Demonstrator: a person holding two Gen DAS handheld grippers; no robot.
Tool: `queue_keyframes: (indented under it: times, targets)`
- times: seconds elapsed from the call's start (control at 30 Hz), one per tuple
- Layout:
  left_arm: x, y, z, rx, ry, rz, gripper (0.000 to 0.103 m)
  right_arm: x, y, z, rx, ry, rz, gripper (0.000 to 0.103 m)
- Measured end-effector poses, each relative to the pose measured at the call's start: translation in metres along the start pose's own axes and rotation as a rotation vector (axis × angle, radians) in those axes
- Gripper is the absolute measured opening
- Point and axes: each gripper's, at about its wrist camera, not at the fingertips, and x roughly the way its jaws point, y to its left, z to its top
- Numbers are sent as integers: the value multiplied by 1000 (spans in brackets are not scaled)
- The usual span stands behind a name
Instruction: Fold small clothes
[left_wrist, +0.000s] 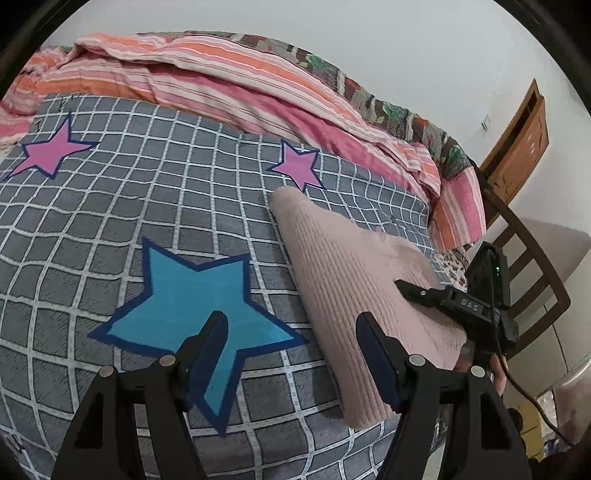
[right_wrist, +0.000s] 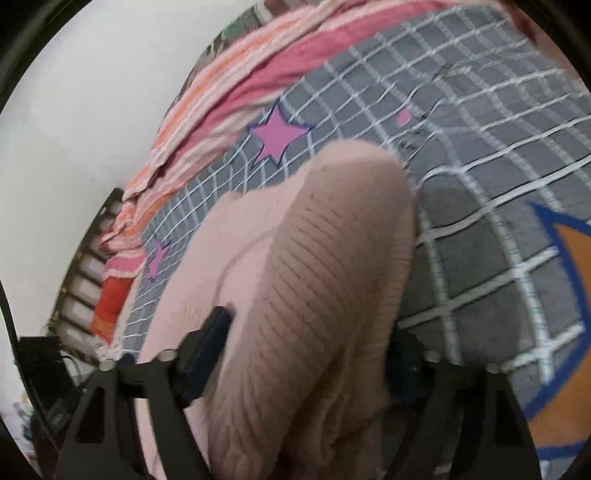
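A pale pink ribbed knit garment (left_wrist: 343, 266) lies folded in a long strip on the grey checked bed sheet (left_wrist: 147, 192). My left gripper (left_wrist: 291, 319) hovers open just left of it, above a blue star print (left_wrist: 184, 295), with nothing between its fingers. My right gripper (left_wrist: 413, 291) reaches in from the right at the garment's near end. In the right wrist view a thick fold of the garment (right_wrist: 317, 258) bulges between the jaws of the right gripper (right_wrist: 310, 336) and drapes over the right finger. The left finger (right_wrist: 218, 325) shows beside the fold. The pads do not look clamped.
A pink and orange striped quilt (left_wrist: 221, 74) is bunched along the far side of the bed. A dark wooden chair (left_wrist: 535, 266) stands past the bed's right edge, with a wooden door (left_wrist: 521, 147) behind. An orange star print (right_wrist: 576, 295) lies right of the garment.
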Motion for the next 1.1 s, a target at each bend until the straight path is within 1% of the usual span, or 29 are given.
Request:
queue_keyframes:
  times: [0.07, 0.1, 0.13, 0.2, 0.27, 0.3, 0.4, 0.47, 0.53, 0.6, 0.63, 0.7, 0.8, 0.83, 0.9, 0.93, 0.97, 1.0, 1.07, 1.1]
  targets:
    - [-3, 3, 1, -8, -6, -3, 70, 0, 4, 0, 11, 15, 47, 40]
    - [-5, 5, 2, -8, -11, 0, 70, -5, 8, -1, 4, 3, 45, 37]
    - [-7, 6, 3, -6, -17, 9, 70, -10, 15, -2, -17, -14, 29, 36]
    - [-11, 10, 6, -2, -22, 53, 70, -27, 35, -2, -52, -59, 8, 34]
    - [-16, 12, 9, 13, -26, 110, 70, -45, 49, 2, -51, -88, 18, 34]
    - [-18, 13, 11, 26, -33, 144, 70, -55, 57, 4, -59, -106, 9, 34]
    - [-27, 17, 16, 48, -52, 199, 70, -82, 95, 9, -150, -165, -119, 33]
    - [-31, 21, 20, 44, -63, 192, 70, -95, 115, 12, -194, -198, -183, 34]
    - [-36, 26, 24, 32, -78, 182, 70, -102, 132, 15, -232, -225, -272, 34]
    - [-40, 31, 27, 23, -93, 175, 70, -103, 145, 19, -258, -240, -311, 34]
    - [-43, 34, 28, 20, -98, 176, 70, -100, 150, 20, -266, -242, -316, 34]
    - [-45, 37, 32, 16, -104, 184, 70, -91, 159, 25, -260, -235, -289, 34]
    - [-50, 45, 36, 14, -112, 208, 70, -71, 167, 32, -236, -207, -175, 33]
    - [-52, 47, 38, 15, -114, 215, 70, -60, 171, 36, -225, -193, -101, 33]
    - [-54, 54, 41, 16, -121, 235, 70, -46, 171, 39, -199, -192, 11, 33]
    - [-54, 57, 42, 14, -119, 245, 70, -33, 166, 41, -168, -197, 95, 34]
    - [-53, 60, 43, 11, -115, 252, 70, -24, 160, 41, -144, -201, 130, 34]
    - [-51, 62, 44, 8, -111, 253, 70, -13, 151, 41, -119, -202, 145, 36]
    - [-45, 66, 42, 7, -93, 253, 70, 19, 131, 39, -100, -171, 66, 39]
    - [-42, 66, 41, 12, -85, 249, 70, 36, 120, 38, -89, -131, -11, 41]
